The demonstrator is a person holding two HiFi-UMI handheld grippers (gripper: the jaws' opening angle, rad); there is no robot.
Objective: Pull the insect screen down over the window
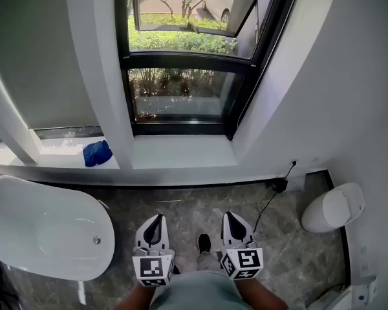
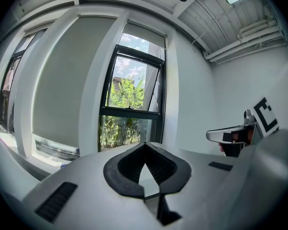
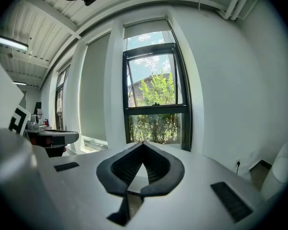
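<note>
The black-framed window (image 1: pixel 181 89) is set in the white wall ahead, above a white sill (image 1: pixel 181 152). Its upper sash (image 1: pixel 194 28) is tilted open outward, with greenery behind it. In the gripper views a pale band (image 3: pixel 146 28) crosses the top of the window (image 2: pixel 132 109); I cannot tell whether it is the screen. My left gripper (image 1: pixel 158 218) and right gripper (image 1: pixel 231 216) are low, side by side over the floor and well short of the window. The left gripper (image 2: pixel 145 145) and right gripper (image 3: pixel 143 143) are both shut, with nothing between their jaws.
A white bathtub (image 1: pixel 45 228) stands at the left. A blue cloth (image 1: pixel 97 152) lies on the ledge beside the sill. A white rounded fixture (image 1: pixel 333 206) stands at the right, with a black plug and cable (image 1: pixel 278 186) near the wall. The floor (image 1: pixel 181 202) is grey marble tile.
</note>
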